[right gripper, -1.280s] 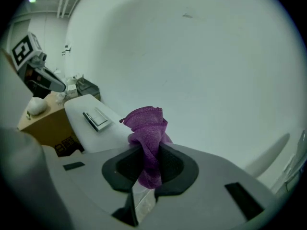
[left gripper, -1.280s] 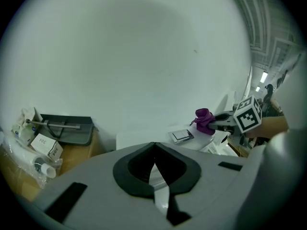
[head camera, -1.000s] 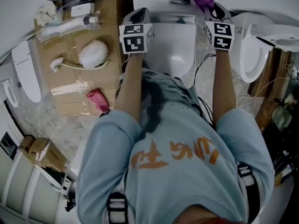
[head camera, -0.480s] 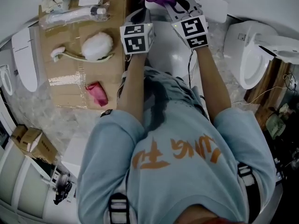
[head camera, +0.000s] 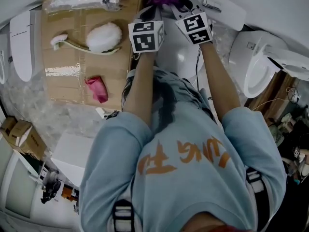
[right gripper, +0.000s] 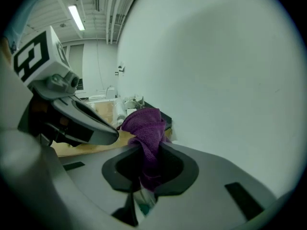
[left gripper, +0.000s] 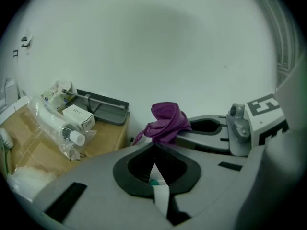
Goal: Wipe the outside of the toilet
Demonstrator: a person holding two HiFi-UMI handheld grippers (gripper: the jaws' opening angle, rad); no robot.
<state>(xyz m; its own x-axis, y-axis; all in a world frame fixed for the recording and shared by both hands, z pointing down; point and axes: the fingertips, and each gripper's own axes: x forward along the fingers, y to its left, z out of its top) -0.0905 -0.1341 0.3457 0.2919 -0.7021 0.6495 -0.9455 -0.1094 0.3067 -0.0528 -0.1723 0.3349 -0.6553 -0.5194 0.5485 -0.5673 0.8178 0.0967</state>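
Head view is showing a person in a pale blue shirt (head camera: 183, 178) leaning over a white toilet (head camera: 182, 59), with both arms reaching forward; the left gripper (left gripper: 154, 146) and the right gripper (right gripper: 148, 147) are sitting close together over the back end of the toilet, near the white wall (left gripper: 158, 47); the right gripper's jaws are clamping a purple cloth (right gripper: 144, 123), which is bunching up above their tips; the left gripper's jaws are pressing together with nothing between them, just beside the cloth; whether the cloth is touching the toilet I cannot tell; to the left of the toilet a sheet of cardboard (head camera: 67, 81) is lying on the floor; it is carrying a long-handled brush (head camera: 79, 46), a white fluffy pad (head camera: 104, 36), a pink rag (head camera: 97, 88) and, at its far edge, a bottle in a plastic bag (head camera: 82, 1); a small box (left gripper: 79, 117) and a grey tray (left gripper: 103, 107) are resting at the wall; a second toilet (head camera: 251, 62) is standing to the right.
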